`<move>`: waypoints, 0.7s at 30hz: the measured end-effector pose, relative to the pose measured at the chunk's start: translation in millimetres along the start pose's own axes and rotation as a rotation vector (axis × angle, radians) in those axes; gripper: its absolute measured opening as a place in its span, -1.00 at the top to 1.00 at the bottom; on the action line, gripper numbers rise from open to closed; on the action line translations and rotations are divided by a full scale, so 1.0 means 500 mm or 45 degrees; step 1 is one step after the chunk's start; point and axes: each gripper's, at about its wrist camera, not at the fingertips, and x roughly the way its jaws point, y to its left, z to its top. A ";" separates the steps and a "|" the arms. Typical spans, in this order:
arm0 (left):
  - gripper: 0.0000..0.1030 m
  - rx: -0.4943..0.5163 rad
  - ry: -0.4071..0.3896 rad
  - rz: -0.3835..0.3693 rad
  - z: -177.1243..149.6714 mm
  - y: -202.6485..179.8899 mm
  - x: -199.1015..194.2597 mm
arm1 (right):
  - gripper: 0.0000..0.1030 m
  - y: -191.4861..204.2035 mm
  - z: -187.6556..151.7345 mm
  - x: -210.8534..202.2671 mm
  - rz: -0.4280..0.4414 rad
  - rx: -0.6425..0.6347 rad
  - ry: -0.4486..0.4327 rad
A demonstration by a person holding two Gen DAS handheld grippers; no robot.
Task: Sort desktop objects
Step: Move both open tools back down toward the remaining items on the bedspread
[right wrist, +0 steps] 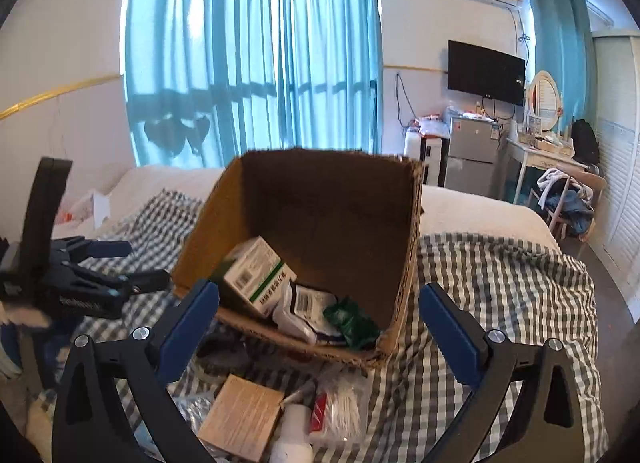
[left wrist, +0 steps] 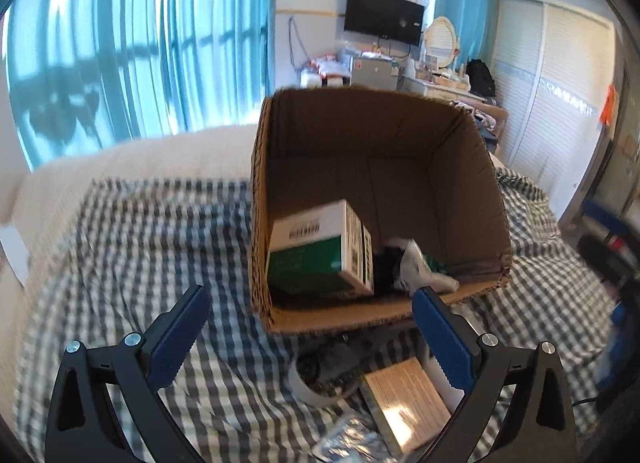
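An open cardboard box [left wrist: 400, 131] [right wrist: 224, 215] stands on the checked cloth. Inside lie a green and white carton [left wrist: 320, 251] [right wrist: 256, 275], a white packet [right wrist: 308, 307] and a green wrapper [right wrist: 352, 319]. My left gripper [left wrist: 310, 299] is open, empty, just before the box's near wall. My right gripper [right wrist: 320, 295] is also open and empty, over the box's near edge. On the cloth near me lie a tan box [left wrist: 408, 403] [right wrist: 244, 415], a roll of tape [left wrist: 316, 379], a white bottle [right wrist: 294, 435] and a bag of cotton swabs [right wrist: 344, 407]. The left gripper [right wrist: 132, 263] shows at the left of the right wrist view.
The checked cloth [left wrist: 140, 243] covers a bed with a white blanket [right wrist: 480, 207] behind. A silvery packet [left wrist: 352, 439] lies at the near edge. Blue curtains, a wall television, a small fridge [right wrist: 472, 151] and a dressing table stand beyond the bed.
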 end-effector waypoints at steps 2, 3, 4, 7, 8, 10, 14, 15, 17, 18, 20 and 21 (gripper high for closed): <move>-1.00 -0.013 0.035 0.011 -0.011 0.010 0.006 | -0.96 -0.003 -0.009 0.006 0.005 0.007 0.021; -1.00 -0.010 0.053 0.031 -0.016 0.012 0.011 | -0.95 -0.004 -0.012 0.010 0.004 0.010 0.033; -1.00 -0.007 0.071 0.052 -0.022 0.015 0.018 | -0.94 -0.007 -0.016 0.014 0.005 0.013 0.046; -0.98 -0.007 0.119 0.071 -0.031 0.019 0.041 | -0.92 -0.012 -0.025 0.031 0.002 0.029 0.096; -0.98 -0.006 0.128 0.073 -0.034 0.021 0.045 | -0.92 -0.014 -0.029 0.037 -0.002 0.036 0.123; -0.98 -0.011 0.144 0.062 -0.038 0.023 0.054 | -0.86 -0.010 -0.042 0.050 -0.002 0.032 0.167; -0.94 -0.022 0.196 0.068 -0.048 0.030 0.075 | -0.72 -0.001 -0.069 0.071 -0.007 0.014 0.253; -0.92 -0.021 0.215 0.075 -0.053 0.031 0.083 | -0.72 -0.001 -0.076 0.076 -0.007 0.013 0.272; -0.90 -0.016 0.247 0.070 -0.061 0.030 0.097 | -0.72 0.001 -0.086 0.088 -0.003 0.011 0.318; -0.88 -0.014 0.263 0.060 -0.064 0.029 0.103 | -0.71 0.003 -0.090 0.095 -0.001 0.009 0.341; -0.85 -0.015 0.296 0.053 -0.076 0.029 0.121 | -0.65 0.006 -0.104 0.110 0.004 0.003 0.395; -0.82 -0.015 0.312 0.061 -0.082 0.029 0.131 | -0.62 0.007 -0.111 0.117 0.007 0.001 0.418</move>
